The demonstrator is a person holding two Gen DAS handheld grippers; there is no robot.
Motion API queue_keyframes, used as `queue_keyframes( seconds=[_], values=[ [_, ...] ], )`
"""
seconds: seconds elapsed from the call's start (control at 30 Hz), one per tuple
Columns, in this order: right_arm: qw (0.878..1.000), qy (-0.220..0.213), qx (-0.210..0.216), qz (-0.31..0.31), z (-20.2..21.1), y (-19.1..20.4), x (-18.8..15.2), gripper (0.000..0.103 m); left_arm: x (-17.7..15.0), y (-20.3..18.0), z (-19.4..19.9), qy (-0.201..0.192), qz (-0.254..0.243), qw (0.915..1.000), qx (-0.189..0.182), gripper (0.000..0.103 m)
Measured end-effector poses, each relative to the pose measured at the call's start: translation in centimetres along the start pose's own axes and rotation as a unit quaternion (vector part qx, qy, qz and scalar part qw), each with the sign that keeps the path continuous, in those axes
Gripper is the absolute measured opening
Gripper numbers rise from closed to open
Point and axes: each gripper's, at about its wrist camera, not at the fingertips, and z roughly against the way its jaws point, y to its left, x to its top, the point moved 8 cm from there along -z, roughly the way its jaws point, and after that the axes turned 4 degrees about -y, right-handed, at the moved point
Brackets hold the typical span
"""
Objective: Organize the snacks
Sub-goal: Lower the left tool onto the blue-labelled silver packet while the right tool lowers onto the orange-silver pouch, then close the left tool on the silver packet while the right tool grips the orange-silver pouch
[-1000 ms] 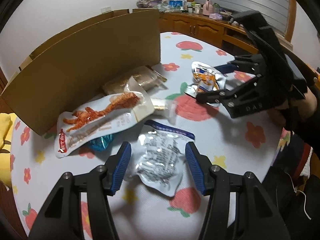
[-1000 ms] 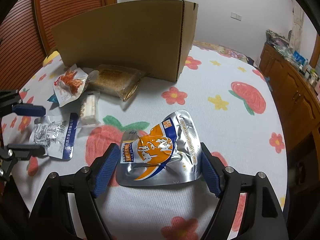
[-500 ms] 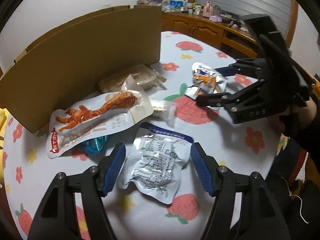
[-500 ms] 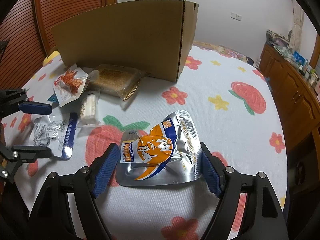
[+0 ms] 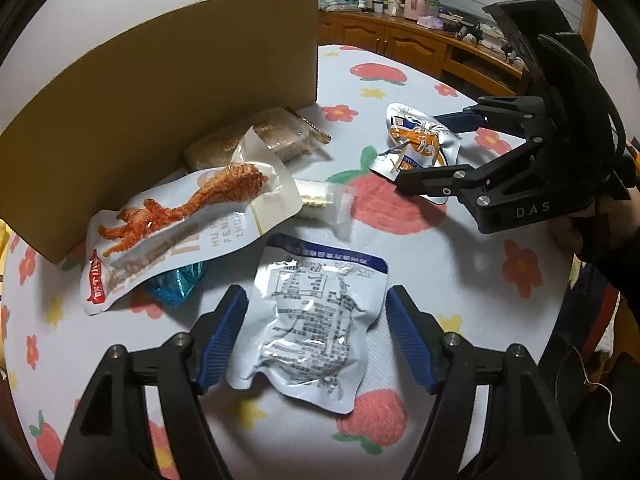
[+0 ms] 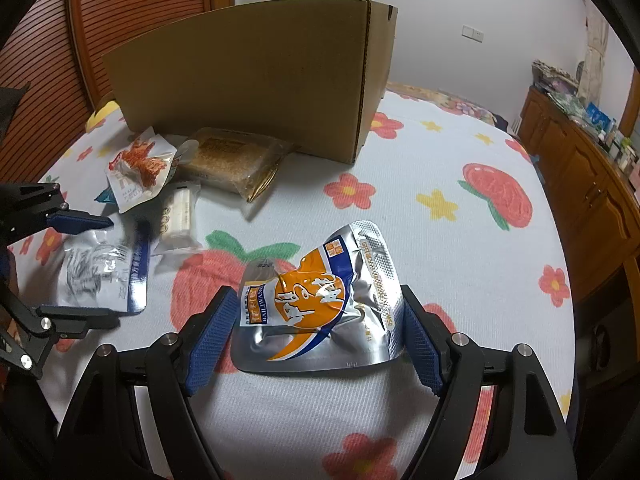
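My left gripper [image 5: 316, 340] is open, its blue pads on either side of a silver snack pouch with printed text [image 5: 312, 324] lying flat on the table. My right gripper [image 6: 316, 340] is open around an orange and silver pouch [image 6: 320, 300], which also shows in the left wrist view [image 5: 416, 148]. A chicken-foot snack pack [image 5: 188, 220], a brown cake pack [image 5: 256, 140], a small white wrapped snack [image 5: 320, 200] and a blue wrapper [image 5: 176, 280] lie by a large cardboard box [image 5: 160, 100].
The table has a white cloth with flowers and strawberries [image 6: 440, 200]. The cardboard box [image 6: 260, 80] stands at the back. A wooden sideboard with clutter [image 5: 420, 28] runs along the wall beyond the table. The left gripper shows at the left edge of the right wrist view [image 6: 76, 268].
My left gripper has opened wider and drawn back a little from the silver pouch. My right gripper and the orange pouch have stayed in place.
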Motion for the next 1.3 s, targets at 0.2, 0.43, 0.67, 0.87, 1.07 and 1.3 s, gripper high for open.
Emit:
queue_keyframes(
  seconds=[0.2, 0.43, 0.67, 0.87, 1.07, 1.3],
  values=[
    [1.0, 0.0, 0.0, 0.0, 0.0, 0.0, 0.0, 0.081, -0.3, -0.2, 0.2, -0.003, -0.001, 1.0, -0.006, 0.069],
    [1.0, 0.0, 0.0, 0.0, 0.0, 0.0, 0.0, 0.081, -0.7, 0.3, 1.0, -0.012, 0.016, 0.9998, 0.011, 0.061],
    [1.0, -0.001, 0.0, -0.001, 0.0, 0.0, 0.0, 0.081, -0.3, -0.1, 2.4, -0.031, 0.023, 0.9992, 0.008, 0.061],
    [1.0, -0.006, -0.002, 0.002, 0.2, 0.2, -0.1, 0.076, 0.3, -0.2, 3.4, -0.049, 0.024, 0.9984, 0.012, 0.061],
    [1.0, -0.014, 0.002, -0.005, 0.7, 0.1, -0.1, 0.074, 0.3, 0.0, 3.8, -0.06, 0.029, 0.9977, 0.015, 0.061],
    [0.999, -0.036, 0.01, -0.008, 2.3, 0.4, 0.6, 0.074, 1.2, 0.0, 5.1, -0.078, 0.031, 0.9964, 0.014, 0.061]
  ],
)
